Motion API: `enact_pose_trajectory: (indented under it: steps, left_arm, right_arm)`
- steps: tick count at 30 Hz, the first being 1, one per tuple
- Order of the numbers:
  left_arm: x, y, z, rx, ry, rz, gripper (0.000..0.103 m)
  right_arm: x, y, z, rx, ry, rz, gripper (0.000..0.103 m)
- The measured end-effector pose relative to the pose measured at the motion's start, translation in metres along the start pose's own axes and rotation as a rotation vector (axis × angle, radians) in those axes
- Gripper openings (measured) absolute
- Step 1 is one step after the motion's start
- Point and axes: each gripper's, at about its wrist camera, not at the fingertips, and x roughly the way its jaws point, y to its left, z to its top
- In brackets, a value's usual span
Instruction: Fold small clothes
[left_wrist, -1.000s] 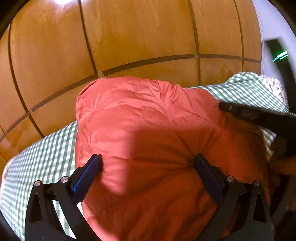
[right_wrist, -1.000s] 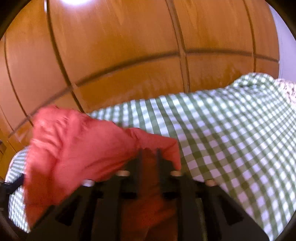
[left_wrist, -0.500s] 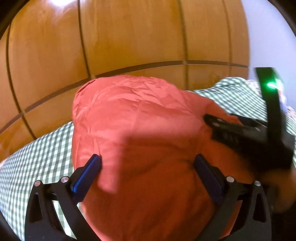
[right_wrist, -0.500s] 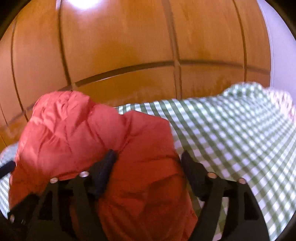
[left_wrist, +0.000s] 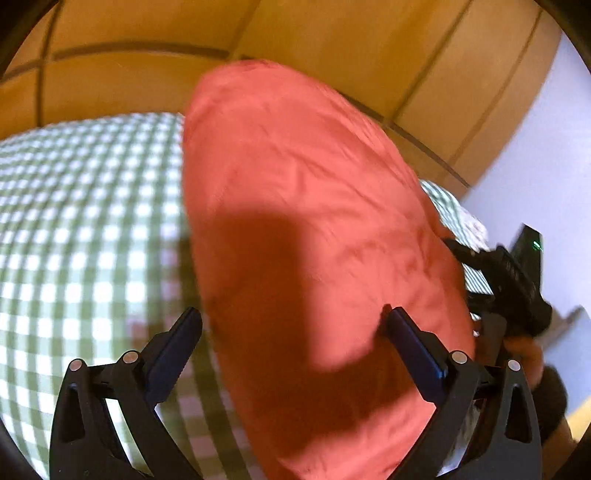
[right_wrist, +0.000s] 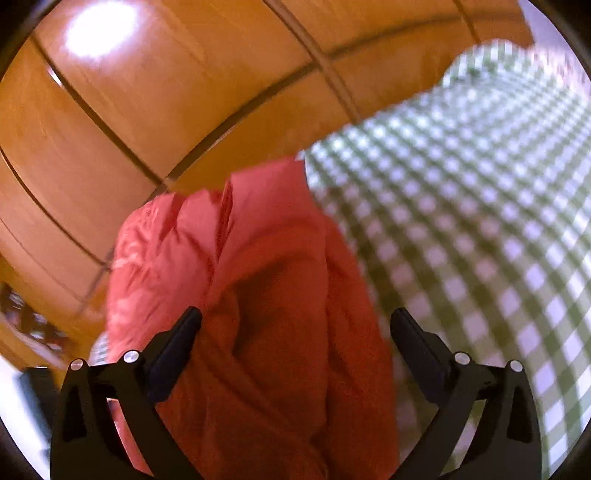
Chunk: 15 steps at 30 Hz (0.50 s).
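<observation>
A puffy red garment (left_wrist: 314, 229) lies in a long bundle on a green-and-white checked cloth (left_wrist: 85, 229). My left gripper (left_wrist: 291, 314) hovers open over its near end: the left finger is above the cloth, the right finger above the red fabric, and neither pad presses on it. In the right wrist view the same garment (right_wrist: 266, 280) is creased and bunched, and it runs between the fingers of my right gripper (right_wrist: 295, 314). Those jaws are opening and stand wide, clear of the fabric on both sides.
Wooden panelling (right_wrist: 192, 92) with dark seams rises behind the checked cloth (right_wrist: 480, 221). A pale wall (left_wrist: 546, 155) shows at the right of the left wrist view. There a hand (left_wrist: 524, 349) holds the black body of the other tool.
My right gripper was shut on a fold of the red garment and has opened wide, letting it go. Both views have rolled and shifted. The left gripper stayed open and slid sideways over the garment.
</observation>
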Motion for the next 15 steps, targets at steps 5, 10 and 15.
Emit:
enact_pose_trajectory:
  steps: [5, 10, 15]
  left_arm:
    - [0.010, 0.004, -0.008, -0.036, 0.042, -0.083, 0.100]
    - [0.026, 0.023, -0.010, -0.137, 0.116, -0.180, 0.100]
    - [0.045, 0.021, -0.014, -0.204, 0.138, -0.197, 0.100]
  right_arm:
    - [0.013, -0.019, -0.011, 0.081, 0.239, 0.172, 0.101]
    - [0.020, -0.008, -0.014, 0.005, 0.240, 0.172, 0.101]
    - [0.034, -0.001, -0.014, 0.039, 0.178, 0.215, 0.101]
